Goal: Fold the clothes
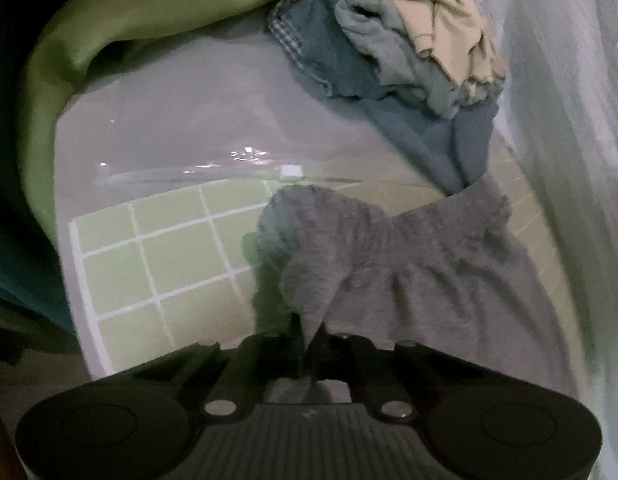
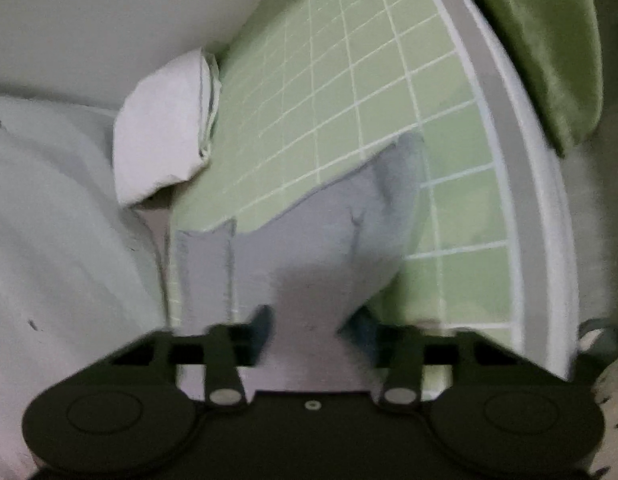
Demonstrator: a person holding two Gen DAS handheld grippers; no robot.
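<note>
Left claw [image 1: 309,334] clenching grey cloth [image 1: 393,268] edge, right claw [image 2: 309,324] gripping same cloth [image 2: 309,248] opposite edge, likely for spreading over green grid mat [image 1: 157,256]; unfolded pile [image 1: 393,48] waiting at 1 o'clock.

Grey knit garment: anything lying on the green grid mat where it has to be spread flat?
Nothing visible. The grey knit garment lies partly on the green grid mat, whose open squares look bare. The pile of unfolded clothes sits beyond the mat's edge.

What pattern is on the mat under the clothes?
Light green mat with a white square grid, clearest in the right wrist view.
</note>
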